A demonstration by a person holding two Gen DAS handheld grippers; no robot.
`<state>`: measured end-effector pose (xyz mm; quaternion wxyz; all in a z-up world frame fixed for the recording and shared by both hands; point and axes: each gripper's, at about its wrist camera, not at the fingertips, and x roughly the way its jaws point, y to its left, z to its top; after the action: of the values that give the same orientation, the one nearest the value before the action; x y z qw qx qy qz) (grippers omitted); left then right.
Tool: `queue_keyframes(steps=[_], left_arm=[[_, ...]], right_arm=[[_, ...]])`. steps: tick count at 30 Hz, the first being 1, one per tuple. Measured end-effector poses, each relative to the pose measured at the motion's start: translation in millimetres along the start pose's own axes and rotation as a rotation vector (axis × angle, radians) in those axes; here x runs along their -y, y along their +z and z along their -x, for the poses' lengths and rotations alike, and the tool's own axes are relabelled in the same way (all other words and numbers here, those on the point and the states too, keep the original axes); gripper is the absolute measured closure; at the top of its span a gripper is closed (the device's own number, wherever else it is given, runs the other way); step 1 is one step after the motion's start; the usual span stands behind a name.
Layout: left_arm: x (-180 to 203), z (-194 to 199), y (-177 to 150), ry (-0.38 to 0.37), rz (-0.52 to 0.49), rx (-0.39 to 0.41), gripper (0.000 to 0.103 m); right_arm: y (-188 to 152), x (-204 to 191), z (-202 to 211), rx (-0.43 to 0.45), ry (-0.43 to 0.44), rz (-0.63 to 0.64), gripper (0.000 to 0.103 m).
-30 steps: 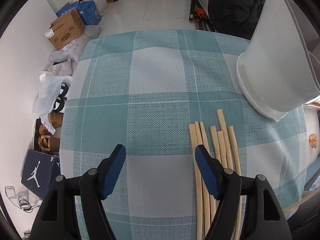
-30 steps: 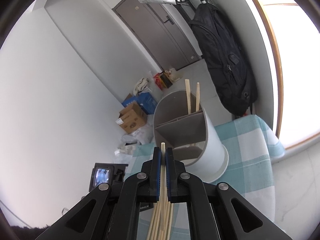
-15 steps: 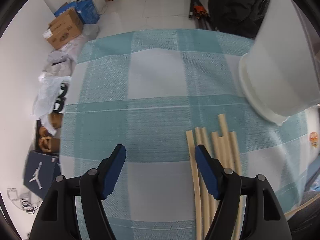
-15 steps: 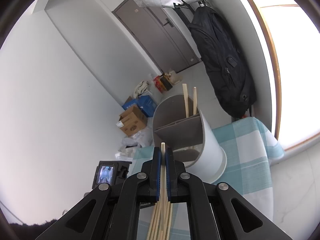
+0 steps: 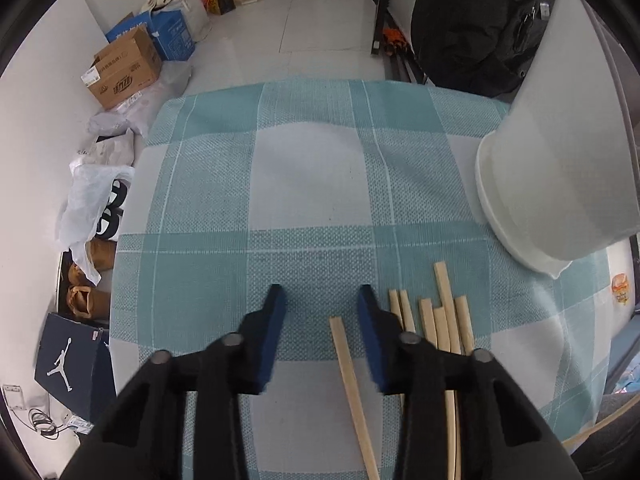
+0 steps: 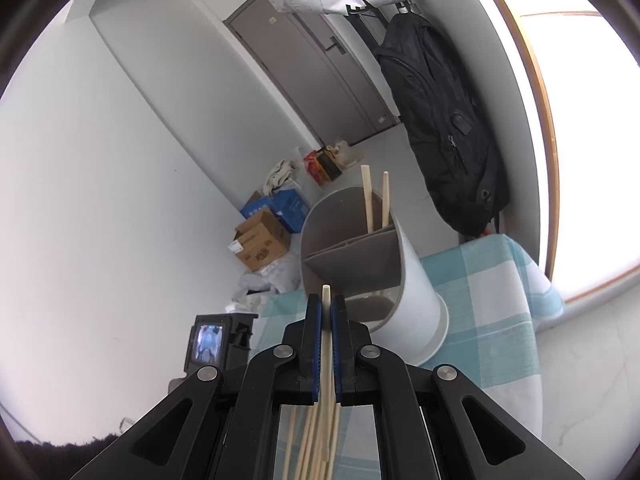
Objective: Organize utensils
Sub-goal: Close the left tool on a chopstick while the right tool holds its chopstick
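- Your left tongs [image 5: 320, 300] point steeply down at the bench [image 5: 304, 168] with its teal-and-white checked cloth; their jaws have just been closing and stand part-way apart.
- One loose chopstick [image 5: 352, 384] lies on the cloth between those blue pads [image 5: 374, 336], just beside the right one; whether it touches that pad I cannot tell.
- The other loose chopsticks [image 5: 444, 320] lie side by side just right of your left tongs, toward the bench's near right corner.
- Your right tongs [image 6: 326, 306] are clamped on a single chopstick [image 6: 326, 320], its tip poking just past the pads.
- Beyond that tip the white utensil holder [image 6: 412, 280] stands at the bench's right side, split by a grey divider.
- Two chopsticks [image 6: 376, 200] already stand upright in its far compartment.
- Past the bench's far edge, cardboard boxes [image 5: 124, 68] sit on the floor by the wall, and a black backpack [image 6: 444, 120] hangs by the door.
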<state>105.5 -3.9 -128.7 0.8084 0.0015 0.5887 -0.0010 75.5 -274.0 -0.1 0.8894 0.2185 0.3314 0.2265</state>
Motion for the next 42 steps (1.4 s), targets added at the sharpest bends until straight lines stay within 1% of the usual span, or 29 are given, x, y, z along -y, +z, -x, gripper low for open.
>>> queue_keyframes(steps=[1, 2, 4, 6, 7, 10, 14, 15, 17, 18, 19, 20, 21, 23, 27, 29, 30, 32, 33, 35, 38, 40, 41, 42], left_arm=[[1.0, 0.5, -0.7, -0.003, -0.005, 0.004, 0.097], [2.4, 0.6, -1.3, -0.012, -0.014, 0.004, 0.101], [2.4, 0.5, -1.7, -0.015, -0.021, 0.007, 0.103], [-5.2, 1.2, -1.8, -0.058, 0.003, 0.004, 0.103], [-8.1, 4.4, -1.7, -0.064, 0.017, 0.015, 0.103], [-14.3, 25.8, -1.5, -0.101, 0.048, 0.096, 0.103], [-18.6, 65.9, -2.7, -0.115, 0.064, 0.236, 0.103], [-19.1, 76.1, -3.4, -0.12, 0.058, 0.263, 0.103], [-21.0, 87.0, -4.3, -0.125, 0.062, 0.29, 0.103], [-20.5, 85.4, -4.8, -0.133, 0.074, 0.287, 0.103], [-20.9, 81.0, -4.9, -0.154, 0.081, 0.263, 0.103], [-21.1, 69.7, -4.3, -0.168, 0.078, 0.203, 0.103], [-22.1, 55.4, -3.8, -0.162, 0.083, 0.142, 0.103], [-26.5, 31.2, -6.6, -0.155, 0.103, 0.068, 0.103], [-27.2, 5.9, -10.8, -0.186, 0.137, -0.013, 0.103], [-18.6, -3.0, -12.0, -0.167, 0.102, -0.044, 0.094], [-15.1, -6.4, -12.7, -0.156, 0.09, -0.055, 0.084], [-10.6, -6.1, -11.9, -0.155, 0.08, -0.032, 0.07], [-10.0, -6.6, -11.7, -0.144, 0.076, -0.035, 0.064], [-6.9, -7.1, -11.3, -0.116, 0.065, -0.033, 0.063], [3.3, -8.8, -9.7, -0.047, 0.006, -0.037, 0.064], [6.2, -9.8, -9.8, -0.028, -0.007, -0.033, 0.065], [4.8, -9.9, -10.0, -0.026, 0.003, -0.028, 0.067], [2.3, -9.4, -11.2, -0.018, 0.01, -0.022, 0.076]], right_arm=[[0.0, 1.1, -0.2, -0.001, -0.005, -0.001, 0.099], [-0.2, 1.8, -0.4, -0.002, -0.007, -0.001, 0.099], [-0.5, 1.6, -1.2, -0.004, -0.011, 0.003, 0.099], [-1.3, -0.3, -1.5, -0.004, -0.019, 0.013, 0.099], [-1.9, -1.9, -1.5, -0.005, -0.019, 0.019, 0.099], [-3.1, -8.7, 0.9, 0.002, -0.022, 0.047, 0.099], [-3.1, -22.3, 6.3, 0.017, -0.029, 0.094, 0.099], [-3.3, -25.6, 7.9, 0.022, -0.03, 0.106, 0.099], [-4.8, -30.7, 9.5, 0.024, -0.032, 0.121, 0.099], [-5.9, -32.6, 9.6, 0.02, -0.032, 0.124, 0.099], [-7.0, -34.0, 10.0, 0.019, -0.035, 0.127, 0.099], [-8.8, -34.9, 10.0, 0.016, -0.035, 0.127, 0.099], [-10.3, -35.6, 9.4, 0.01, -0.032, 0.126, 0.099], [-12.4, -36.1, 9.3, 0.005, -0.032, 0.125, 0.099], [-14.8, -34.4, 9.5, 0.003, -0.033, 0.126, 0.099], [-13.6, -30.9, 8.6, 0.001, -0.031, 0.112, 0.099], [-12.6, -28.7, 7.6, -0.001, -0.028, 0.103, 0.099], [-11.4, -25.3, 6.9, 0.0, -0.027, 0.09, 0.099], [-11.2, -24.5, 7.0, 0.0, -0.025, 0.086, 0.099], [-10.9, -21.5, 7.0, 0.002, -0.024, 0.078, 0.099], [-10.9, -17.4, 5.2, -0.007, -0.02, 0.057, 0.099], [-10.9, -16.4, 5.8, -0.009, -0.019, 0.049, 0.099], [-10.7, -15.4, 6.1, -0.009, -0.017, 0.045, 0.099], [-10.6, -14.6, 6.3, -0.009, -0.018, 0.044, 0.099]])
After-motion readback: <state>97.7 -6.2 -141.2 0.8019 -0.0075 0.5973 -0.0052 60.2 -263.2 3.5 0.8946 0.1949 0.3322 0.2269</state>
